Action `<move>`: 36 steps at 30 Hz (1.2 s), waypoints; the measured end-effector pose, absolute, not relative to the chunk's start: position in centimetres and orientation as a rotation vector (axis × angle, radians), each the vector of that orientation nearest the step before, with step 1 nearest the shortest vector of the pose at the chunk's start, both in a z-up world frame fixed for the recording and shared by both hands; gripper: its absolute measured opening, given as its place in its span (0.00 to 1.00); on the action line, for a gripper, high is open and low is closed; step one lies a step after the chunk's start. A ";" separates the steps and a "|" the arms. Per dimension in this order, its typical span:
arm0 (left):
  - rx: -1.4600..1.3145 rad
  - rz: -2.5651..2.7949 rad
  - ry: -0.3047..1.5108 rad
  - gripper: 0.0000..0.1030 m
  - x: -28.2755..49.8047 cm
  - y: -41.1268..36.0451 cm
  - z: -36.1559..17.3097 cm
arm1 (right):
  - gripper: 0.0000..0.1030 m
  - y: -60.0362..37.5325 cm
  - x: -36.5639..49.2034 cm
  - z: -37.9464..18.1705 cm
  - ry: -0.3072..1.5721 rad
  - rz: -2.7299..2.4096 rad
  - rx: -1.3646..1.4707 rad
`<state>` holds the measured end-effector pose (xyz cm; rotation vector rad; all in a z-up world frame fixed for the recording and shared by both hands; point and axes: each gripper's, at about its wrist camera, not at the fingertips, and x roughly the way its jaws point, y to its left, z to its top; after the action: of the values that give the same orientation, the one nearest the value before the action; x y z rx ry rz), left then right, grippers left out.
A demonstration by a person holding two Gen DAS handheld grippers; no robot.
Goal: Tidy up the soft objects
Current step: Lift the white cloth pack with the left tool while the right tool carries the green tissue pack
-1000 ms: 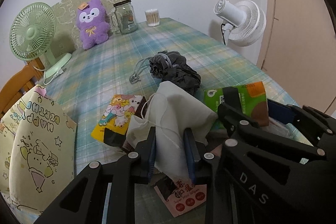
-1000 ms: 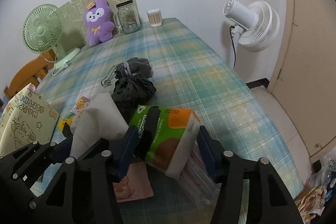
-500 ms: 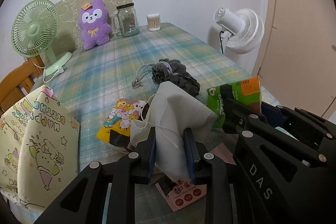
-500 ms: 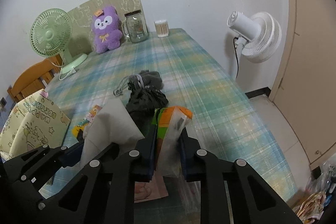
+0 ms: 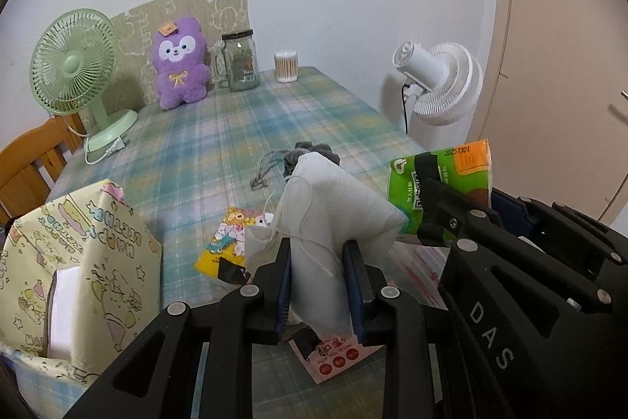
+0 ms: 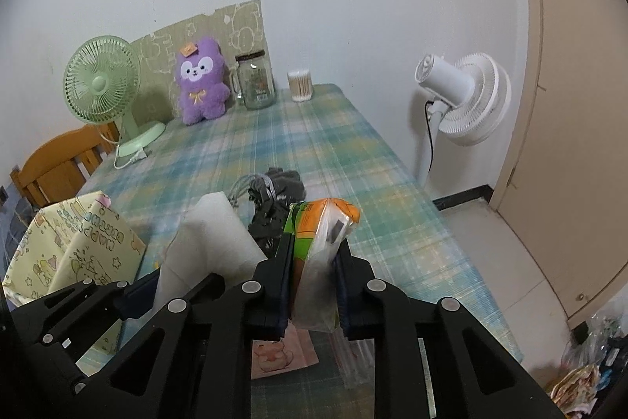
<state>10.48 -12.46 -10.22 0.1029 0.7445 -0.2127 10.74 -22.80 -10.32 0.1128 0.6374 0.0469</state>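
Fingers on left gripper pinch white drawstring pouch; right gripper clamps green tissue pack, both lifted off table. Suggest keeping squeeze light and lowering each squarely into the yellow gift bag without snagging its rim.

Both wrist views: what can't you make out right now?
- Gift bag: its contents, left view; walls hide them.
- Dark bundle: mostly behind white pouch and tissue pack.
- Flat packets under the left gripper and right gripper: covered by fingers.
- Pink packet's print: too small.
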 end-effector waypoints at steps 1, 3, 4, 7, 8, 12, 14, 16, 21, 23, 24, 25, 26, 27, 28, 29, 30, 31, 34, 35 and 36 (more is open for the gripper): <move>0.101 -0.212 0.740 0.23 10.4 -12.4 -10.0 | 0.21 -22.8 10.6 -10.0 0.632 0.045 0.109; 0.096 -0.214 0.728 0.23 10.1 -12.3 -9.3 | 0.21 -22.7 10.3 -9.4 0.620 0.043 0.106; 0.095 -0.215 0.724 0.23 10.1 -12.2 -9.2 | 0.21 -22.6 10.2 -9.1 0.613 0.042 0.104; 0.092 -0.219 0.706 0.23 9.6 -12.1 -8.4 | 0.21 -22.6 9.7 -8.3 0.596 0.039 0.107; 0.092 -0.220 0.699 0.23 9.5 -12.0 -8.1 | 0.21 -22.6 9.6 -8.0 0.589 0.038 0.108; 0.089 -0.225 0.677 0.23 9.0 -11.9 -7.1 | 0.21 -22.5 8.9 -7.0 0.565 0.032 0.105; 0.087 -0.227 0.668 0.23 8.8 -11.9 -6.6 | 0.21 -22.5 8.6 -6.5 0.554 0.030 0.104; 0.084 -0.230 0.658 0.23 8.6 -11.8 -6.1 | 0.21 -22.5 8.3 -6.2 0.545 0.028 0.104; 0.080 -0.232 0.638 0.23 8.4 -11.5 -5.2 | 0.21 -22.2 7.9 -5.1 0.522 0.028 0.100; 0.080 -0.232 0.631 0.23 8.2 -11.3 -4.8 | 0.21 -22.0 7.7 -4.8 0.513 0.027 0.097; 0.080 -0.232 0.628 0.23 8.2 -11.2 -4.6 | 0.21 -21.9 7.6 -4.6 0.510 0.026 0.096; 0.080 -0.233 0.625 0.23 8.2 -11.1 -4.4 | 0.21 -21.8 7.5 -4.4 0.507 0.025 0.095; 0.079 -0.233 0.623 0.23 8.2 -11.0 -4.3 | 0.21 -21.7 7.5 -4.2 0.505 0.025 0.094; 0.079 -0.233 0.621 0.23 8.2 -10.8 -4.2 | 0.21 -21.6 7.4 -4.1 0.502 0.024 0.093; 0.079 -0.232 0.619 0.23 8.1 -10.6 -4.1 | 0.21 -21.4 7.3 -4.0 0.500 0.023 0.092; 0.079 -0.232 0.617 0.23 8.0 -10.4 -4.0 | 0.21 -21.2 7.3 -3.8 0.499 0.022 0.090; 0.079 -0.230 0.617 0.23 8.0 -10.2 -4.0 | 0.21 -21.0 7.3 -3.7 0.498 0.022 0.088; 0.079 -0.229 0.616 0.23 8.0 -10.0 -3.9 | 0.21 -20.8 7.3 -3.6 0.497 0.023 0.088; 0.077 -0.218 0.607 0.23 7.9 -9.4 -3.5 | 0.21 -20.1 7.3 -3.3 0.493 0.031 0.085; 0.073 -0.213 0.605 0.23 7.9 -9.0 -3.4 | 0.21 -19.9 7.3 -3.1 0.491 0.033 0.084; 0.069 -0.209 0.603 0.23 7.9 -8.7 -3.3 | 0.21 -19.7 7.3 -3.0 0.487 0.033 0.083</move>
<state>7.93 -8.66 -3.27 0.0694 0.6029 -0.2087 7.27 -19.73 -3.00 0.0828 0.4874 0.0329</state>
